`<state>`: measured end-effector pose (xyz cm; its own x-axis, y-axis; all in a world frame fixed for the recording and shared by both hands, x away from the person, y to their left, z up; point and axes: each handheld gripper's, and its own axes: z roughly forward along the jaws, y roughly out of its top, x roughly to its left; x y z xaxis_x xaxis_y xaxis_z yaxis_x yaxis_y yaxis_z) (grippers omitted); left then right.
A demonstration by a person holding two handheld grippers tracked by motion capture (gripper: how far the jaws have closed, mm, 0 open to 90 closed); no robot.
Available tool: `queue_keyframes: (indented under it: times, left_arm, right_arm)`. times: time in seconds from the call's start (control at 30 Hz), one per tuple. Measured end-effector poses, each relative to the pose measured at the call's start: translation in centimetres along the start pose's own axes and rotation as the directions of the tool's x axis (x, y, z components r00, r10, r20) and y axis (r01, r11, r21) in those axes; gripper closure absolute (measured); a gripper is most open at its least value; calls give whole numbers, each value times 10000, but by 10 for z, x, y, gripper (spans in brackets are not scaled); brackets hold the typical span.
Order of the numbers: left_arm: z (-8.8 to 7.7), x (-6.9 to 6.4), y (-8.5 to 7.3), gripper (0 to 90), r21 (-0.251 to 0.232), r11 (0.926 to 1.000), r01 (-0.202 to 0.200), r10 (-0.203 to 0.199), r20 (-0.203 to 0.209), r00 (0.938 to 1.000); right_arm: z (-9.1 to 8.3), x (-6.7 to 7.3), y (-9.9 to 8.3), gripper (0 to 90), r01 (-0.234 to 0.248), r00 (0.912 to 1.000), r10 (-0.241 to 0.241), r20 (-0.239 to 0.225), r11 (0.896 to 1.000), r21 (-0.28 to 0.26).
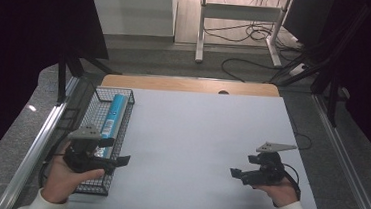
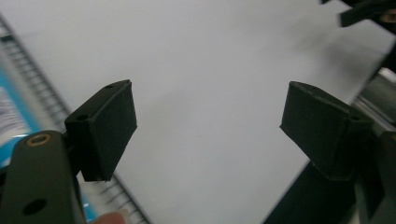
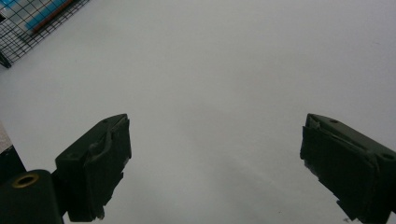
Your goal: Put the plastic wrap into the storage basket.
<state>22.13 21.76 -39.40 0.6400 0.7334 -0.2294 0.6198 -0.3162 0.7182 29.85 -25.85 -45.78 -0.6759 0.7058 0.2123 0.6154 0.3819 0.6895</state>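
A white table (image 1: 201, 136) is seen from the high view, with a black wire basket (image 1: 102, 128) set along its left edge. A blue tube (image 1: 112, 119) with a white label is lying lengthwise inside the basket, toward its far end. The left claw (image 1: 117, 160) is held in the person's left hand (image 1: 62, 177) over the near end of the basket, pointed right across the table; its jaws are spread wide and nothing is held between them. In the left gripper view the left claw (image 2: 208, 126) is shown with both black pads well apart over bare white table, basket wire and blue tube blurred at the left edge, and the tip of the other claw seen at the top right corner. The right claw (image 1: 238, 174) is held in the right hand (image 1: 281, 192) near the table's right front, pointed left toward the basket, well apart from it. In the right gripper view the right claw (image 3: 215, 163) is shown wide open and empty above the plain table, with a corner of the basket (image 3: 32, 28) and the tube (image 3: 39, 16) seen at the top left. A grey three-cornered plate (image 1: 276, 147) is carried on top of the right claw.
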Motion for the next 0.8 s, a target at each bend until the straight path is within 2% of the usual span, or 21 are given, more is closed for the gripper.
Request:
queue_keyframes:
  times: [0.03, 0.07, 0.2, 0.33, 0.4, 0.5, 0.8]
  left_arm:
    - [4, -4, 0, 181, 46, 10000, 18, -20, 375, 9993]
    - [8, -7, 0, 179, 65, 10000, 13, -17, 529, 9986]
    - [32, -17, -2, 180, 323, 9994, -92, 65, 831, 9965]
    - [54, -22, -1, 180, 537, 9985, -99, 38, 1116, 9937]
    - [61, -22, -1, 180, 677, 9976, -163, 86, 1130, 9936]
    - [66, -23, -3, 180, 766, 9966, -291, 220, 928, 9954]
    - [62, -26, -7, 178, 569, 9970, -526, 486, 693, 9964]
  right_arm:
    - [0, 0, 0, 94, 4, 10000, -4, -1, 10000, 6]
    - [1, 0, 0, 94, 27, 10000, -27, -4, 10000, 23]
    - [2, 2, -1, 94, 142, 9999, -142, -24, 9999, 74]
    - [3, 2, -2, 94, 237, 9997, -237, -30, 9997, 76]
    - [2, 2, -2, 94, 262, 9996, -261, -55, 9996, 87]
    - [3, 2, -3, 94, 314, 9995, -313, -58, 9995, 83]
    - [4, 3, -3, 94, 345, 9994, -345, 16, 9993, 114]
